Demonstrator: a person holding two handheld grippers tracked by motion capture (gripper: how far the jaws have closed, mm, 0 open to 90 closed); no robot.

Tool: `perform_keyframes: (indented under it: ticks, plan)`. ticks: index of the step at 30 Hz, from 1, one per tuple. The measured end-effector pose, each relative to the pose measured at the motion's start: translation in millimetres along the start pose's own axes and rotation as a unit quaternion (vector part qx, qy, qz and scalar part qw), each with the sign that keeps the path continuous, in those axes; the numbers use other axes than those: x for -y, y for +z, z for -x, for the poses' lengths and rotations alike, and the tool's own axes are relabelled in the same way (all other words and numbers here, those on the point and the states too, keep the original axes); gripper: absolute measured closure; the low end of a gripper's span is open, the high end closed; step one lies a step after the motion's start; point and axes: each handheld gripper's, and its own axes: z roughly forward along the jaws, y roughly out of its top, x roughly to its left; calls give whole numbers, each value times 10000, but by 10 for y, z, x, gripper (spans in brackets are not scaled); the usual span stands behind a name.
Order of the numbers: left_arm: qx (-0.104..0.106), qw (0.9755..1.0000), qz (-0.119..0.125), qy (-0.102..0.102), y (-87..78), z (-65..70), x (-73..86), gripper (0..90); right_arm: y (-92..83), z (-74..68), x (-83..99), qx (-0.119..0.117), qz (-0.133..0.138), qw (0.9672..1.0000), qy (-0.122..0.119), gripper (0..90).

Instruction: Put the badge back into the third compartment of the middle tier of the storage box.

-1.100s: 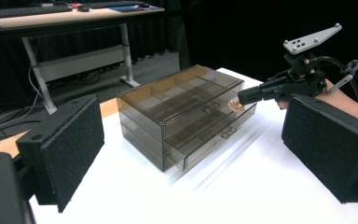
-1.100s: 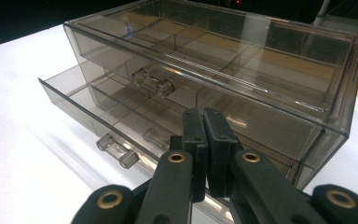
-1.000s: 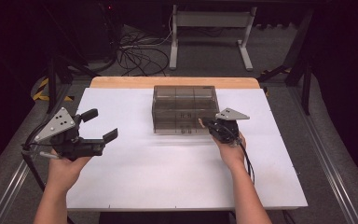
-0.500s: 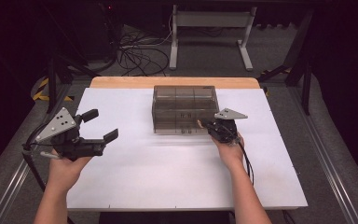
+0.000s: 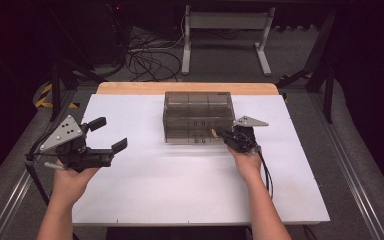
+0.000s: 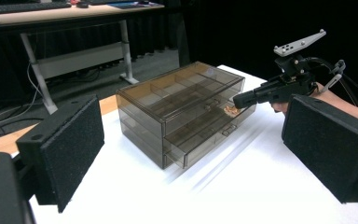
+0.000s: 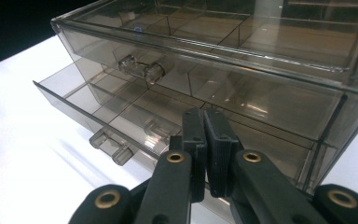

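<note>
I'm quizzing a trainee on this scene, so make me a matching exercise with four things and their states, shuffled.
Things:
1. left gripper
2. right gripper
3. lower drawer
4. upper drawer

States:
A. pushed in
B. jaws shut
C. pulled partly out
D. jaws wide open

Pairs: 1-D, 2-B, 3-C, 4-A

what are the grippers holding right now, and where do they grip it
Left gripper: open, nothing held. Right gripper: shut, with a small tan thing at its jaw tips by the drawer box, seemingly pinched there.
</note>
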Motion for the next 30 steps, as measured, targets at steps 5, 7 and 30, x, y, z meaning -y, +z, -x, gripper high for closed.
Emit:
perform_keyframes:
  ticks: [5, 7, 30]
  plan:
    - [4, 10000, 1, 2, 0, 1, 0, 64, -2, -2, 4, 3, -6, 10000, 7, 836]
    - [2, 10000, 5, 1, -2, 1, 0, 64, -7, -7, 3, 17, 9, 10000, -15, 810]
    - [11, 10000, 16, -24, -3, -12, 9, 64, -204, -91, -74, -48, 404, 9990, -186, 551]
